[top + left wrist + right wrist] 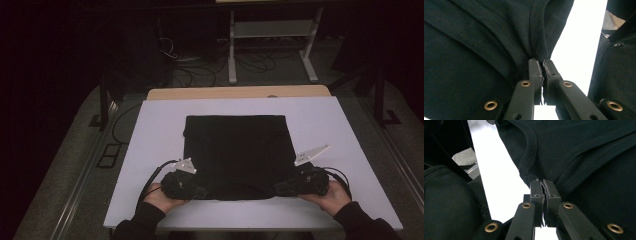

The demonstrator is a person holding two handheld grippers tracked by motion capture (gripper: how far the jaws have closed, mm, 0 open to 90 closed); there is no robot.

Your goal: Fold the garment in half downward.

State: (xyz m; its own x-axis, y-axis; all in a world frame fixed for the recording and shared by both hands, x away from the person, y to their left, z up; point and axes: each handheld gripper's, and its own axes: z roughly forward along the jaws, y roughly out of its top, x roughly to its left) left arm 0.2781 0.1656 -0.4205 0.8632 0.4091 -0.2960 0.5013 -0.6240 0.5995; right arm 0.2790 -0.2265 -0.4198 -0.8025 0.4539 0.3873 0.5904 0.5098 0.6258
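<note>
A black garment (235, 150), folded to a rough square, lies on the white board (150, 130). My left gripper (200, 191) is at its near left corner and my right gripper (278, 189) at its near right corner. In the left gripper view the jaws are pressed together on a stitched hem of the black garment (474, 50), left gripper (542, 61). The right gripper view has the same: the right gripper (543, 182) pinches a seamed edge of the black garment (586, 150). The pinched cloth rises slightly off the board.
The board rests on a wooden table (240, 92). Bare white board (579, 50) runs along the near edge and on both sides of the garment. Beyond the table, cables (200, 70) and a white metal frame (272, 35) stand on the dark floor.
</note>
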